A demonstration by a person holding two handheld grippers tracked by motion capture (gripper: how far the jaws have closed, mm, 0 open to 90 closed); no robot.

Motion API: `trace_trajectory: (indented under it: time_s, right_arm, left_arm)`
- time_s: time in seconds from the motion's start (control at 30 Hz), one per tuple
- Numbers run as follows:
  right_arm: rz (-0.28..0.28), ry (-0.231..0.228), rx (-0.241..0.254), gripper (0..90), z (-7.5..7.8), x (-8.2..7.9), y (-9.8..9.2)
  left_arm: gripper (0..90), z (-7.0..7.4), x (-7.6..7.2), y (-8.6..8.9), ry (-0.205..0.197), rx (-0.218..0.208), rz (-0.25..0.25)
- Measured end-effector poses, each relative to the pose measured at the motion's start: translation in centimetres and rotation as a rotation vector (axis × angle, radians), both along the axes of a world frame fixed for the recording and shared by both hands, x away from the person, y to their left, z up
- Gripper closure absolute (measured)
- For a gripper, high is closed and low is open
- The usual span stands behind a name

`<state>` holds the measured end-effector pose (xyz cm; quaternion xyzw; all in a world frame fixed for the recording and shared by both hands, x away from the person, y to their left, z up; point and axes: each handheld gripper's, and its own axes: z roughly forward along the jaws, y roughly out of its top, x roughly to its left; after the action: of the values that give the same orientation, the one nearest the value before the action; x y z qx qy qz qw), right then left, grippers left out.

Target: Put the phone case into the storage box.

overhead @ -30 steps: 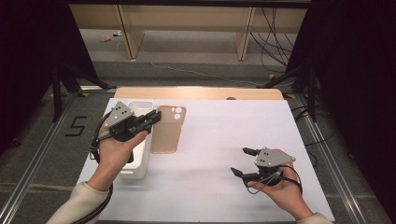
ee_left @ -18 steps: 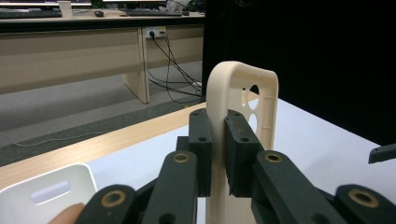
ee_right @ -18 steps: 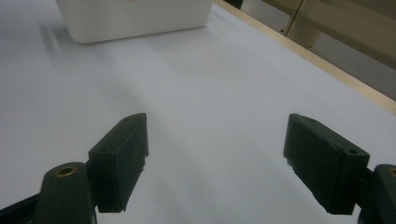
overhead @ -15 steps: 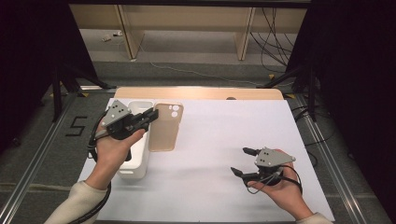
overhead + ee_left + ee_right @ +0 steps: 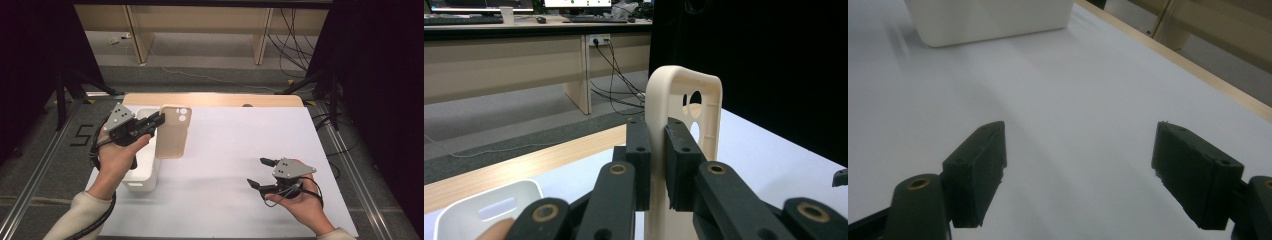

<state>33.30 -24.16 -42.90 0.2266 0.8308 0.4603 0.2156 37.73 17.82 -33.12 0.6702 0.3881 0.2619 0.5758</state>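
Phone case point(image 5: 172, 132) upright, camera holes uppermost

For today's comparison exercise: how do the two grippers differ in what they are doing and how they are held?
The left gripper is shut on the phone case; the right gripper is open with nothing between its fingers. The left one is raised above the table, holding the case upright beside the white bin; the right one sits low near the table's right side. Both are black, hand-held, and carry a grey three-cornered plate.
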Motion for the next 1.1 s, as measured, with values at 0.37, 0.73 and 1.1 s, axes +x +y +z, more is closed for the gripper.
trace_trajectory:
  time_s: [0.37, 0.73, 1.1]
  right_arm:
    - [0.001, 0.003, 0.0, 23.4, -0.1, 0.0, 0.0]
    - [0.0, 0.003, 0.001, 23.5, -0.1, 0.0, 0.0]
    - [0.0, 0.002, 0.004, 23.5, -0.1, 0.0, 0.0]
  left_arm:
    - [82.1, 0.3, 0.3, 0.8, 0.002, 0.01, 0.012]
    - [82.1, 0.4, 0.4, 1.9, -0.001, 0.0, 0.04]
    - [82.1, 0.9, 0.4, 2.4, -0.01, -0.001, 0.048]
